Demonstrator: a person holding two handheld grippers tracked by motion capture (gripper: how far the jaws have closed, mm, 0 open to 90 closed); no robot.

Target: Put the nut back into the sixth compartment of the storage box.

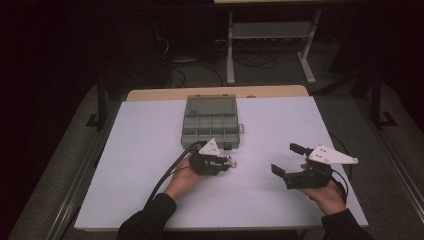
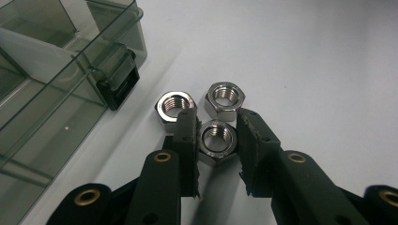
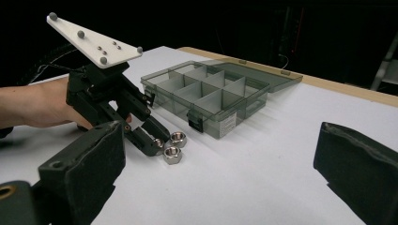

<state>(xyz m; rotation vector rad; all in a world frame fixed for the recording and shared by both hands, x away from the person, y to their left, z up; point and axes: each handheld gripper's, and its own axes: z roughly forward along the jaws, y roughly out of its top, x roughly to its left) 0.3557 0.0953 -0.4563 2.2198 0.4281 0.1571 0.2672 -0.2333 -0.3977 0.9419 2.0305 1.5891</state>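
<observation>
Just beside the open box (image 1: 210, 121), the left gripper (image 2: 217, 140) had its fingers clenched on one nut (image 2: 216, 139) of three, presumably to sort it in, while the right gripper (image 1: 289, 160) waited with fingers released.

organizer box (image 2: 51, 89) cut off at left edge, gripped nut (image 2: 216, 142) partly hidden
</observation>
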